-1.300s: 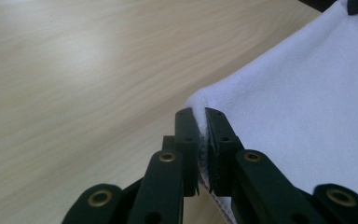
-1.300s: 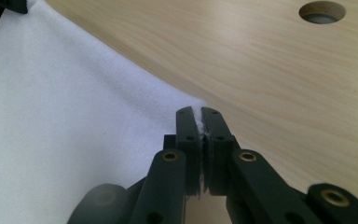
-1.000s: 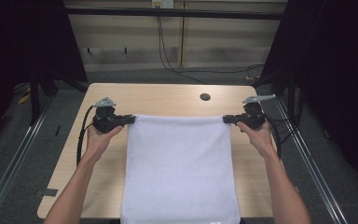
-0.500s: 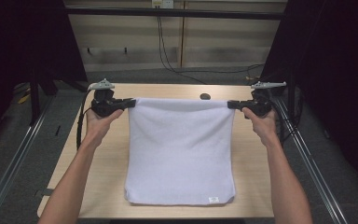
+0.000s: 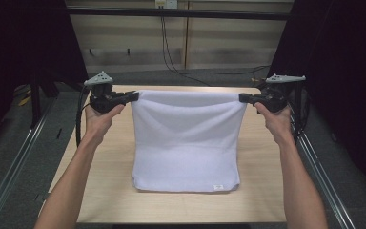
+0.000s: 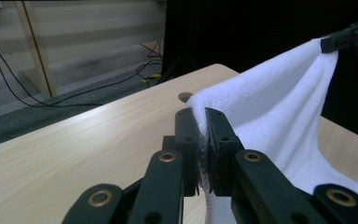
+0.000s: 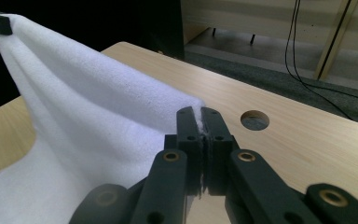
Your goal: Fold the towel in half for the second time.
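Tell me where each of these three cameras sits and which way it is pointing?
High view: above the person's side, looking forward and down on the table; both forearms, the left gripper and the right gripper show.
Left gripper view: rides the left gripper, looking along its jaws, which pinch a corner of the white towel.
Right gripper view: rides the right gripper, looking along its jaws to the towel's other top corner.
Both gripper views share the towel and the table's round hole.
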Demonstrator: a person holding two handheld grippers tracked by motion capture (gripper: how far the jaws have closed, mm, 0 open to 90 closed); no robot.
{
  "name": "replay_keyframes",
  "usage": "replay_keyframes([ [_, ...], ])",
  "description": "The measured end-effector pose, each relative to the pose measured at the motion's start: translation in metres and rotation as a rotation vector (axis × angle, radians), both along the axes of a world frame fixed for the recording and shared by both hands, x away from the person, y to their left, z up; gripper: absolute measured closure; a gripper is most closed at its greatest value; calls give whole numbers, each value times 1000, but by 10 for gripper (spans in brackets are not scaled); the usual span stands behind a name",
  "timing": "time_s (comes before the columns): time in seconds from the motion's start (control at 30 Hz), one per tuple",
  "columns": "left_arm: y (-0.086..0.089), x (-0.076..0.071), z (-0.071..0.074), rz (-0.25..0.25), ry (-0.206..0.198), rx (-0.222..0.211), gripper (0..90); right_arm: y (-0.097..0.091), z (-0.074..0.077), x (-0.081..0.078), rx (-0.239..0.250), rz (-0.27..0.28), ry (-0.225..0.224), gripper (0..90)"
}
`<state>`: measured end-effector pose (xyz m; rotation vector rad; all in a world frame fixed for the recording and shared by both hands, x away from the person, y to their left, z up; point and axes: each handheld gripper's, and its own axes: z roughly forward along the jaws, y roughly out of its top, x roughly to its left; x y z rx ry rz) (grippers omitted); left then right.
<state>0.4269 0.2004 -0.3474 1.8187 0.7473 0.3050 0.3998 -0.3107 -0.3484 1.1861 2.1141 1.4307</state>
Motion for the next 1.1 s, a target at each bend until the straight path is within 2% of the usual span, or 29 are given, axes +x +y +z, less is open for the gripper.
replay_keyframes([
  [0.07, 2, -7, -9, -4, -1, 20, 847, 4, -4, -9, -24, 22, -9, 874],
  [0.13, 3, -10, -14, -3, 2, 22, 847, 5, -6, -12, -35, 30, -2, 874],
  [0.2, 3, -14, -20, -10, 7, 39, 846, 6, -10, -18, -34, 48, -3, 874],
  [0.3, 5, -21, -31, -27, 13, 14, 844, 7, -18, -27, -40, 65, -2, 874],
  [0.33, 5, -23, -34, -34, 15, 27, 842, 7, -23, -34, -34, 84, -4, 874],
  [0.37, 5, -26, -37, -38, 18, 43, 842, 7, -23, -34, -34, 84, -4, 874],
  [0.4, 7, -29, -41, -44, 22, 40, 841, 8, -26, -38, -35, 89, 1, 873],
  [0.47, 13, -38, -50, -46, 31, 6, 840, 9, -33, -50, -31, 109, 0, 873],
  [0.57, 16, -44, -58, -53, 38, 15, 838, 10, -36, -58, -36, 132, 0, 872],
  [0.6, 19, -52, -65, -68, 43, 15, 837, 12, -40, -65, -45, 157, 4, 872],
  [0.73, 21, -64, -70, -81, 50, 0, 837, 13, -48, -75, -56, 179, 21, 872],
  [0.77, 21, -68, -71, -86, 47, 3, 837, 13, -51, -79, -54, 182, 25, 872],
  [0.8, 20, -78, -73, -67, 41, 2, 838, 11, -57, -85, -43, 179, 38, 871],
  [0.83, 20, -78, -73, -67, 41, 2, 838, 11, -57, -85, -43, 179, 38, 871],
  [0.87, 20, -87, -73, -88, 46, -15, 838, 10, -63, -93, -25, 171, 43, 871],
  [0.9, 20, -87, -73, -88, 46, -15, 838, 10, -63, -93, -25, 171, 43, 871],
  [1.03, 19, -102, -77, -119, 55, 6, 837, 9, -72, -112, -20, 182, 53, 870],
  [1.1, 20, -110, -86, -139, 65, 41, 834, 9, -77, -121, -15, 189, 58, 869],
])
